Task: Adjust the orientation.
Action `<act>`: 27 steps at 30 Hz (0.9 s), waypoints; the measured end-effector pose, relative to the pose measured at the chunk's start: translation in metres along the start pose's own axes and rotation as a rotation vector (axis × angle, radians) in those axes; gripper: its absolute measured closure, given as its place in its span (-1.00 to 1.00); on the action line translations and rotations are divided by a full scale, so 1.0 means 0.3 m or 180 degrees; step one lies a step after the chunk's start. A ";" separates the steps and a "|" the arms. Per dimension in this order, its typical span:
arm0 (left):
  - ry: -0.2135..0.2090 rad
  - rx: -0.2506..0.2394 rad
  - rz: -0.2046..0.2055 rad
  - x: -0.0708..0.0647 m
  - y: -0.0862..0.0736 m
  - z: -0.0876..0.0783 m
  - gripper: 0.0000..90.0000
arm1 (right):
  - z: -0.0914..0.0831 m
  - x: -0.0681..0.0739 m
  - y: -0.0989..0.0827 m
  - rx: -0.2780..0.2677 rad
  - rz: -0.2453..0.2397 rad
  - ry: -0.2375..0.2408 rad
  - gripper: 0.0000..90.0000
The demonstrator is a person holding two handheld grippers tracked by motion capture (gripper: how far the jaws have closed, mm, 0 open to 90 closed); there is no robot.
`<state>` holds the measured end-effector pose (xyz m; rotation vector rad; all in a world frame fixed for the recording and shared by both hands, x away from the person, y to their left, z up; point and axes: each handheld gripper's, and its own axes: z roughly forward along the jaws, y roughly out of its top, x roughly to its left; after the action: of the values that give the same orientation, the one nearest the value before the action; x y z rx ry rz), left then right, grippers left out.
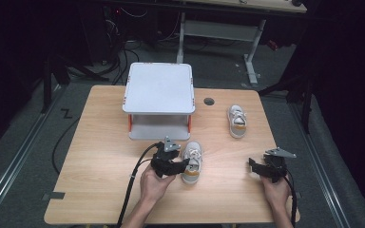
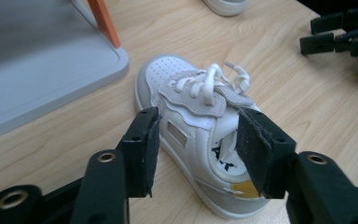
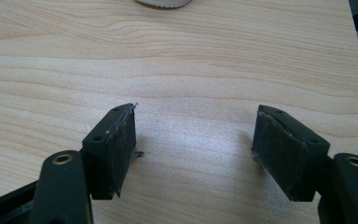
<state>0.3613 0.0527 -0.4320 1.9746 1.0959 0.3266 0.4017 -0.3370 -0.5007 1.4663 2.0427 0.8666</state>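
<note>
A grey two-level shelf (image 1: 159,99) with orange posts stands at the upper middle of the wooden table (image 1: 100,180). To its right lies a second small shoe (image 1: 237,121), with a dark round hole (image 1: 209,101) in the tabletop just up-left of it.

Wooden table (image 1: 100,190), grey carpeted floor (image 1: 24,137), second desk (image 1: 218,28) behind, dark surroundings

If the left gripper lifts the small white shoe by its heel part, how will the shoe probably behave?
The small white shoe looks light, so it should lift easily. Its collar seems soft and may squash between the pads of the left gripper. Held near the heel, the toe will probably dip, and the loose laces may dangle.
</note>
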 end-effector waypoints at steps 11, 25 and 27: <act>0.0145 -0.0130 -0.0136 0.080 -0.022 -0.038 -0.06 | 0.000 0.000 0.000 0.0000 0.0000 0.0001 -0.33; 0.0501 -0.0300 -0.0409 0.229 -0.107 -0.096 -0.08 | 0.001 0.001 0.001 0.0002 0.0000 0.0000 -0.33; 0.0572 -0.0290 -0.0430 0.251 -0.121 -0.094 -0.08 | 0.001 0.000 0.001 0.0001 -0.0001 -0.0001 -0.33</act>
<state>0.3681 0.1377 -0.4545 1.8075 1.2985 0.4797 0.4022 -0.3367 -0.5007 1.4663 2.0429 0.8661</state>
